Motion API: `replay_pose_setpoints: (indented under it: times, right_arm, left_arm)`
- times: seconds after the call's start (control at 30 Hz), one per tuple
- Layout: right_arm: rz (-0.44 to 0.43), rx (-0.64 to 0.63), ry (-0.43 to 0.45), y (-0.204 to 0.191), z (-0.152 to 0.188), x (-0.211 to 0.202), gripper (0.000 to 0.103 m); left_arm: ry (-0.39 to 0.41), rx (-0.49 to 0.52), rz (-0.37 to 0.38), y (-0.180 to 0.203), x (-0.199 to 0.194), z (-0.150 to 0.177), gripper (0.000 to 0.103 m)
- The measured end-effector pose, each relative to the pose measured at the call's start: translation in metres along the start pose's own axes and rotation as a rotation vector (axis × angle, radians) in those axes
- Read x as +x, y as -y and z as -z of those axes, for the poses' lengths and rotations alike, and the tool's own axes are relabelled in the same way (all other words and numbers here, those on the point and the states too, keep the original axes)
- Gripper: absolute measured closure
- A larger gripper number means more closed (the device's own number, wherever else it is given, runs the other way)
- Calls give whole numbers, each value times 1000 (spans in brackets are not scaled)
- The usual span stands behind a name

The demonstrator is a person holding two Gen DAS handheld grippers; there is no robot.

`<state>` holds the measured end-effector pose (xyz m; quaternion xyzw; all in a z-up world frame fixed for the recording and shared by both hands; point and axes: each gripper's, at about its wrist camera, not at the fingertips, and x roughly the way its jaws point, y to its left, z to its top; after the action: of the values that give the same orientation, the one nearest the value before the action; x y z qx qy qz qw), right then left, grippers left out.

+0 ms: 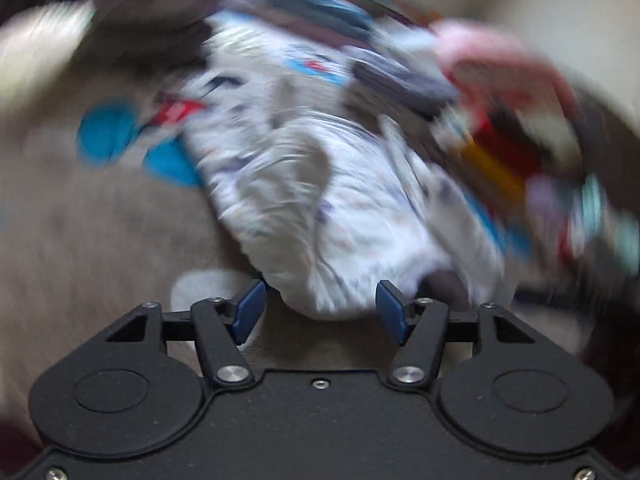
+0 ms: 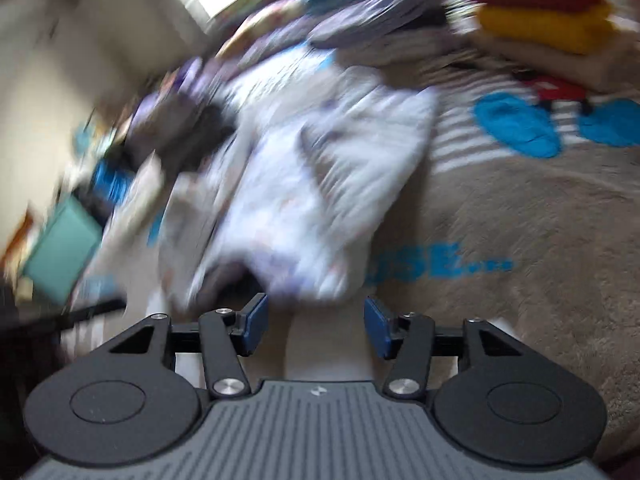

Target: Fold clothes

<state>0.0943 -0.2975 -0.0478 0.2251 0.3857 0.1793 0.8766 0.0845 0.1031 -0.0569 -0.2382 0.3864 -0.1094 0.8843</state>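
Observation:
A white garment with a small faint print (image 1: 320,208) lies crumpled on a beige blanket (image 1: 100,240), blurred in both views. My left gripper (image 1: 320,314) is open, and the garment's near edge hangs between its blue pads (image 1: 250,312) without either pad pressing on it. In the right wrist view the same garment (image 2: 304,184) spreads ahead and to the left. My right gripper (image 2: 316,326) stands open just short of the garment's near edge, with only pale fabric showing between its blue pads (image 2: 378,328).
The beige blanket (image 2: 520,300) carries blue shapes and blue lettering. A stack of folded clothes, red and yellow on top (image 2: 540,12), sits at the far right. Mixed clothes (image 1: 500,152) pile behind the garment. A teal object (image 2: 60,248) lies at the left, by a pale wall (image 2: 100,40).

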Motion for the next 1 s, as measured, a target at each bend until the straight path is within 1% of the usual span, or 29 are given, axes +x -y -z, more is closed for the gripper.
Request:
replay_pose_setpoints:
  times: [0.03,0.1,0.13,0.2,0.23,0.27,0.3,0.33,0.37,0.4,0.43,0.47,0.5,0.53,0.57,0.63,0.67,0.73,0.8,0.83,0.87,0.9,0.93,0.97,1.0]
  right_arm:
    - [11,36,36,3,-3,3,49]
    - [11,116,87,12,-5,16,47]
    - [17,138,99,14,-3,25,47]
    - [50,181,112,19,4,44,49]
    - [37,218,112,25,9,52,52]
    - [13,248,111,28,15,60,67]
    - [1,248,118,28,21,66,89]
    - [0,230,132,24,26,68,90]
    - [23,162,172,14,28,63,92]
    - [41,78,231,2,30,51,93]
    - [67,-6,281,-8,32,40,93]
    - [104,-65,286,-10,36,36,93]
    - [127,-76,235,-2,41,43,94]
    - [151,-87,183,5,47,50,94]
    - [165,-100,156,11,54,54,94]
    - [164,-133,189,11,66,51,94]
    - [165,-123,193,10,68,48,93]
    - [145,-76,204,15,71,41,92]
    - [120,-16,219,22,75,35,86]
    - [109,7,225,24,75,33,84]
    - [102,22,231,23,74,33,82]
    - [101,25,233,23,75,35,82]
    - [101,22,233,23,74,37,82]
    - [96,14,235,23,74,39,82]
    - [94,-3,232,22,75,41,82]
  left_arm:
    - [-3,-101,8,-7,9,1,43]
    - [5,-251,23,-18,27,6,43]
    - [9,-318,31,-22,36,9,43]
    - [25,-407,52,-25,51,17,43]
    - [48,-424,59,-22,58,21,44]
    - [67,-424,49,-18,63,23,69]
    - [69,-390,10,-11,66,23,93]
    - [69,-349,-21,-3,63,19,93]
    - [110,-295,-23,6,51,15,93]
    - [165,-211,-22,15,35,9,93]
    - [194,-127,-41,22,25,7,93]
    - [194,-72,-64,25,24,8,93]
    - [176,-45,-90,22,28,12,93]
    - [127,-65,-120,11,41,21,93]
    - [101,-84,-133,0,50,32,91]
    - [150,-94,-93,-10,47,46,89]
    - [146,-98,-87,-9,45,45,85]
    - [136,-161,-66,-11,41,39,82]
    - [135,-218,-49,-13,36,41,71]
    - [134,-227,-46,-11,35,43,66]
    - [129,-211,-48,-6,38,45,58]
    - [124,-194,-50,-2,41,47,56]
    - [126,-171,-56,2,44,49,56]
    - [140,-136,-71,4,47,51,72]
    - [150,-113,-93,4,48,51,92]
